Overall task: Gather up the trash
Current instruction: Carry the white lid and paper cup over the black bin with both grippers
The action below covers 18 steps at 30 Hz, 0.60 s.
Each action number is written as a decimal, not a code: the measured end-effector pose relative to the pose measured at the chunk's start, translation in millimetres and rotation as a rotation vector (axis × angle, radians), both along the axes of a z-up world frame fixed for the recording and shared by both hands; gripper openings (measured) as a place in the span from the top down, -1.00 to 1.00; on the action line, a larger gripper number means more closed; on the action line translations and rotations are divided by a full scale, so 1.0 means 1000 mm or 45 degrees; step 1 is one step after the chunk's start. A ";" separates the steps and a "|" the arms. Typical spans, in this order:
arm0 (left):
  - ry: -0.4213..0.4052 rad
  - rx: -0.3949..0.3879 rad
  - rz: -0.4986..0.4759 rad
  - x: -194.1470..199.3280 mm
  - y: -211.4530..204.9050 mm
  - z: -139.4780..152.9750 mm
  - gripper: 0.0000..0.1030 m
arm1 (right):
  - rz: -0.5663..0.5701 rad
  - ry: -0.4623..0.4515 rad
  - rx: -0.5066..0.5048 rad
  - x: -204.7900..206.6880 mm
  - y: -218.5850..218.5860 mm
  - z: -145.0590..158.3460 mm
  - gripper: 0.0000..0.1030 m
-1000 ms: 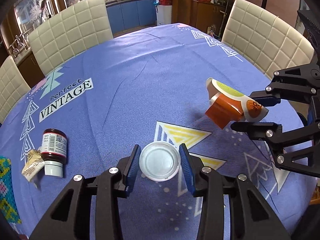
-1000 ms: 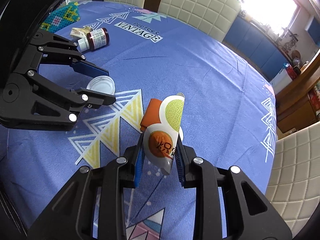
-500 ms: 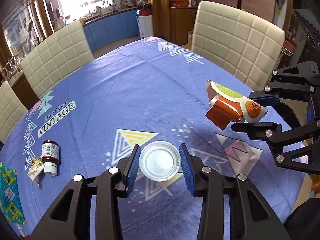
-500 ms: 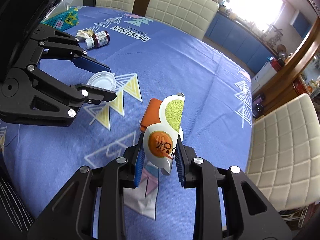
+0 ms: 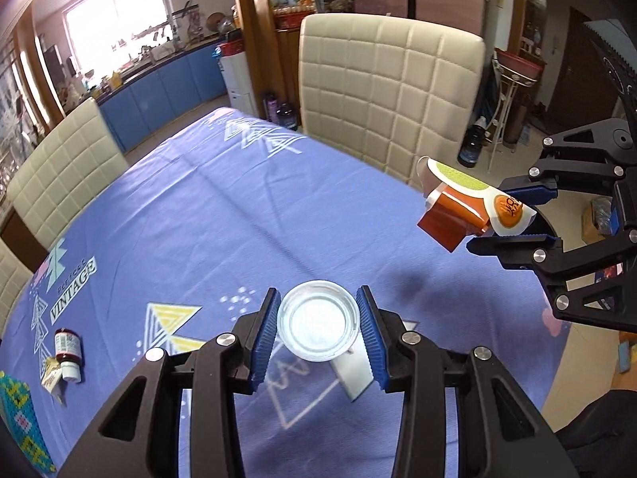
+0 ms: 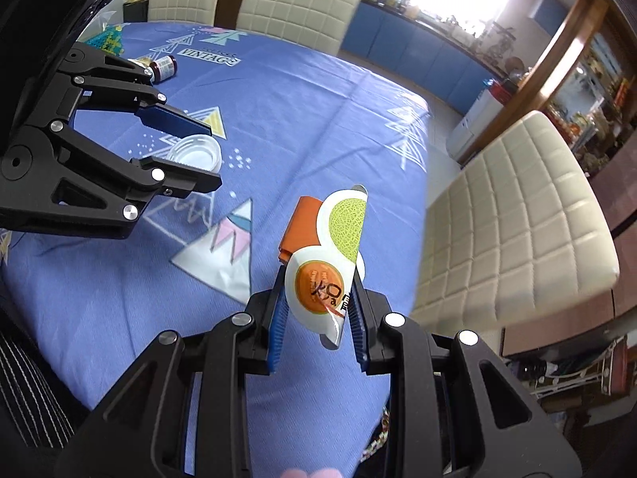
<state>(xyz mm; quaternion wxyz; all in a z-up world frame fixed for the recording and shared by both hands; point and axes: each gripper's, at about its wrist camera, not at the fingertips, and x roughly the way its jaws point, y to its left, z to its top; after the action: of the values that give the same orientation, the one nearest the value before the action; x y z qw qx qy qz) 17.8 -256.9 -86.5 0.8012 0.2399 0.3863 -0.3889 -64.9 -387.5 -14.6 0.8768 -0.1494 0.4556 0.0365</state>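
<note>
While both hand-held grippers hang above the desk, things lie like this from left to right:

Far left edge: a beaded mat (image 5: 22,422) in green, yellow and pink lies on the blue cloth (image 5: 207,215).
Small bottle: a dark bottle (image 5: 68,352) with a white cap lies on its side near that mat, with a crumpled scrap of paper (image 5: 51,376) touching it.
Cloth print: the word VINTAGE sits just beyond the bottle, on the far side of it.
Left hand-held gripper (image 5: 318,324): closed on a white round lid (image 5: 317,326), its blue pads pressing the rim from both sides; the lid is off the desk and faces up.
Right hand-held gripper (image 6: 317,308): clamped on a crumpled wrapper (image 6: 330,255), white with an orange disc and a green melon picture, an orange flap sticking out ahead.
Wrapper position: in the air over the right edge of the desk, well apart from the lid.
Right side: a cream quilted chair (image 6: 513,215) stands just beside the desk.
</note>
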 end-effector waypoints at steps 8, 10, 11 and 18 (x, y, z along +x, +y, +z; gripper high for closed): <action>-0.025 -0.009 -0.120 -0.033 -0.047 0.010 0.25 | -0.117 -0.021 -0.013 -0.044 -0.044 0.009 0.44; -0.031 -0.010 -0.147 -0.040 -0.057 0.012 0.25 | -0.146 -0.027 -0.015 -0.054 -0.053 0.010 0.44; -0.035 -0.008 -0.164 -0.045 -0.063 0.013 0.25 | -0.160 -0.029 -0.016 -0.058 -0.057 0.011 0.44; -0.062 -0.007 -0.284 -0.072 -0.098 0.018 0.25 | -0.270 -0.040 -0.008 -0.087 -0.086 0.013 0.44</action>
<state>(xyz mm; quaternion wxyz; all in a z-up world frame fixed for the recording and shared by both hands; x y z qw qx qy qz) -54.3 -354.6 -68.4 0.7628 0.2886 0.3366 -0.4708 -152.4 -473.2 -2.0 0.8824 -0.1037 0.4550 -0.0602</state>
